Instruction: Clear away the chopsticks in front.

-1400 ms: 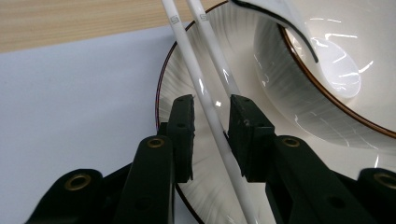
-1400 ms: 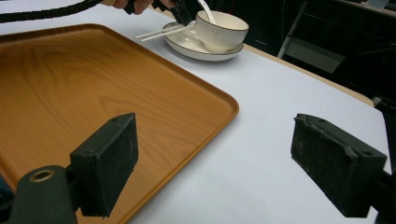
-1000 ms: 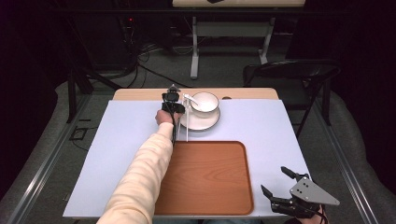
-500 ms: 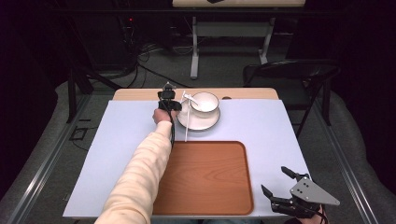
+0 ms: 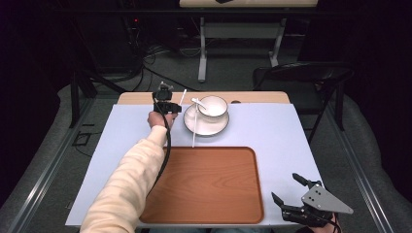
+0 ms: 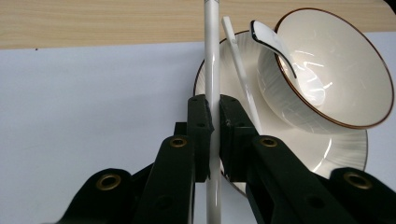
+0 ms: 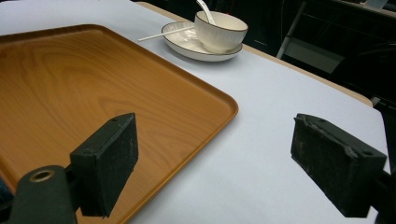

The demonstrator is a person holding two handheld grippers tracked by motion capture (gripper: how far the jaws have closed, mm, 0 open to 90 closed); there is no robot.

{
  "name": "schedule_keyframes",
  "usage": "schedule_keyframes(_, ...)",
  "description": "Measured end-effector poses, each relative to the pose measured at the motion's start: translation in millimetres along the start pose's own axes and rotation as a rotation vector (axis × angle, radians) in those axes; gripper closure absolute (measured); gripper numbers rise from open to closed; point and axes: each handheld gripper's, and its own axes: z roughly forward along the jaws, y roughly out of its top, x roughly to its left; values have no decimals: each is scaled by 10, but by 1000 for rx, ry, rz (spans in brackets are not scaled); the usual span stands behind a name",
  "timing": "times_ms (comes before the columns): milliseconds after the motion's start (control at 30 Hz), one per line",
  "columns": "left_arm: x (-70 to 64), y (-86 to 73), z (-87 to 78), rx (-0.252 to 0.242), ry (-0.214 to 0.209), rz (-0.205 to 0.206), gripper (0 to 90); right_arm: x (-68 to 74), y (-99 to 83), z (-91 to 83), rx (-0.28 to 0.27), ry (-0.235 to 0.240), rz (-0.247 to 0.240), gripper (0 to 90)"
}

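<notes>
My left gripper (image 5: 170, 106) (image 6: 212, 112) is shut on a thin white chopstick (image 6: 212, 56) that runs straight up between its jaws; its far end (image 5: 183, 97) rises beside the plate. A second white chopstick (image 5: 194, 128) (image 6: 240, 70) (image 7: 163, 34) lies across the white saucer (image 5: 194, 127) (image 6: 345, 144) (image 7: 187, 44). On the saucer stands a white bowl (image 5: 214, 108) (image 6: 345, 60) (image 7: 219, 30) with a white spoon (image 5: 198, 102) (image 6: 273, 39) (image 7: 205, 10) in it. My right gripper (image 5: 284, 186) (image 7: 229, 158) stands open at the near right corner with nothing between its pads.
A brown wooden tray (image 5: 204, 184) (image 7: 70, 84) lies bare in the near middle of the pale blue mat (image 5: 272, 131). A folding chair (image 5: 301, 73) stands behind the table's far right. The person's sleeve (image 5: 131, 184) crosses the mat's left half.
My left gripper has shifted slightly to the left at the saucer's edge, with the chopstick in it. The right gripper has not moved.
</notes>
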Motion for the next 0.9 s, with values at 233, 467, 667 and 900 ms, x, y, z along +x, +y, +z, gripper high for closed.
schedule_keyframes(233,75,-84,-219,-20,-14,7,841,6,2,0,1,1,-2,143)
schedule_keyframes(467,146,-221,-387,-29,-44,-1,841,4,1,-1,0,0,-1,143)
schedule_keyframes(667,156,-322,-561,-48,-56,15,842,6,3,1,0,1,-2,143)
schedule_keyframes(900,157,-478,-741,-81,-71,21,842,8,4,4,2,-1,-5,143)
